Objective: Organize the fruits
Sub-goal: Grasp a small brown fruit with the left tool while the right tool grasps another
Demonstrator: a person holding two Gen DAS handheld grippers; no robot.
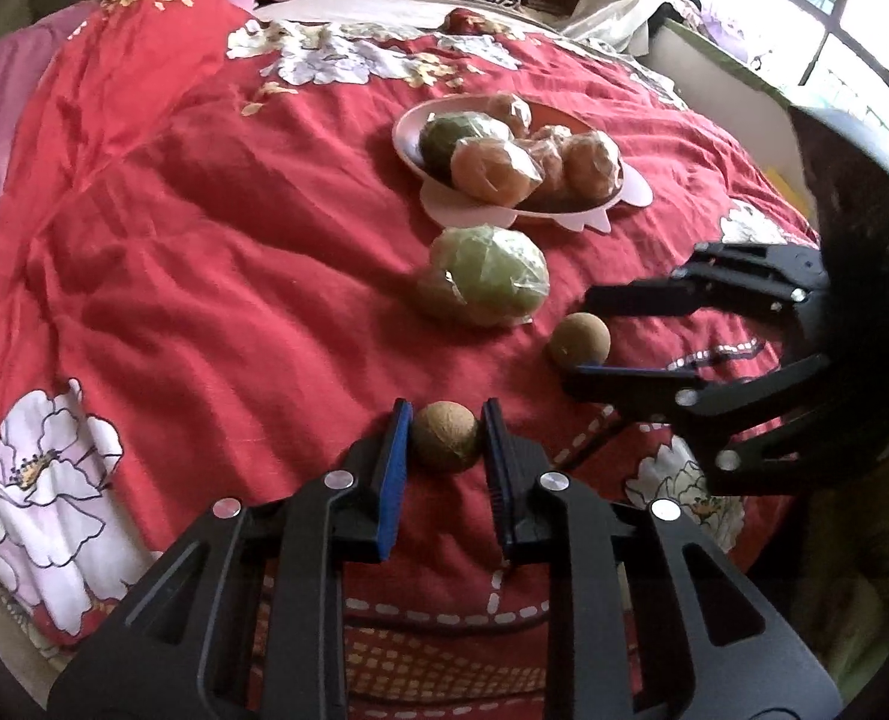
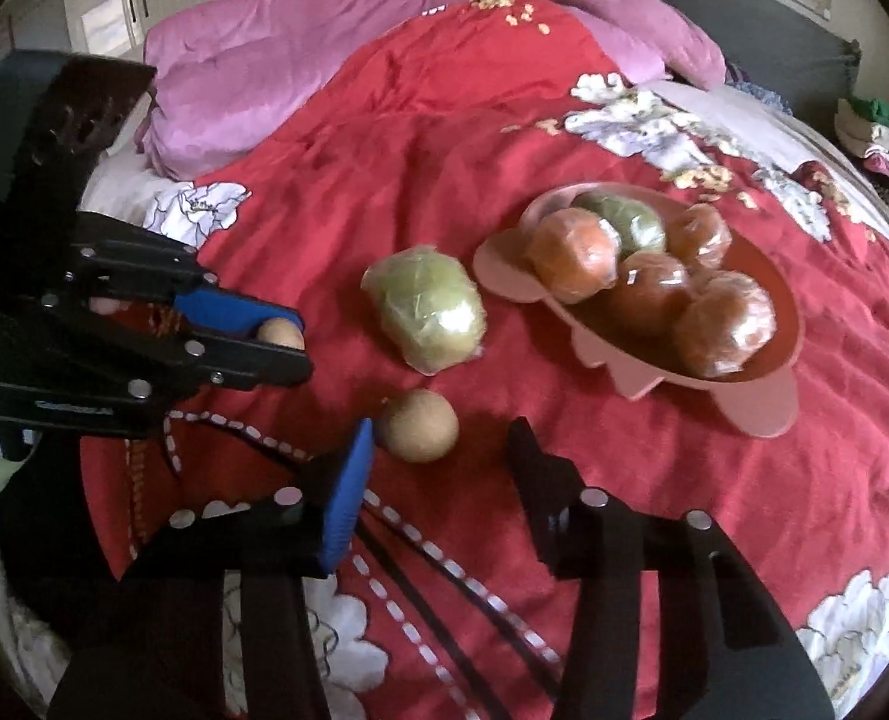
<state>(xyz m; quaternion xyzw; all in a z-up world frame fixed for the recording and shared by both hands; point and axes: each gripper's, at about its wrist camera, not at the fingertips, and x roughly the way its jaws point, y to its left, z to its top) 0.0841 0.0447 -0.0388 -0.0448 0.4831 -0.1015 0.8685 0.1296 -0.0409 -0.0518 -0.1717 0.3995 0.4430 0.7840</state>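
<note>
On the red floral bedspread [image 1: 174, 276], the left hand-held gripper [image 1: 446, 420] pinches a small round brown fruit [image 1: 445, 437]; the right hand-held gripper [image 2: 441, 438], wide open, brackets another small brown fruit [image 2: 420, 425]. Next, probably close, then carry both to the pink scalloped plastic plate [image 1: 480, 216].

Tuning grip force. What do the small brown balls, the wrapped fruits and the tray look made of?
Small brown ball in the left claw and the one by the right claw: matte, finely speckled rind, no glare; rigid-looking, hardness unclear.
Loose green fruit: wrapped in clear glossy film, shown by creases and highlights; likely slippery.
Pink tray: smooth, uniform, scalloped edge; probably moulded plastic.
</note>
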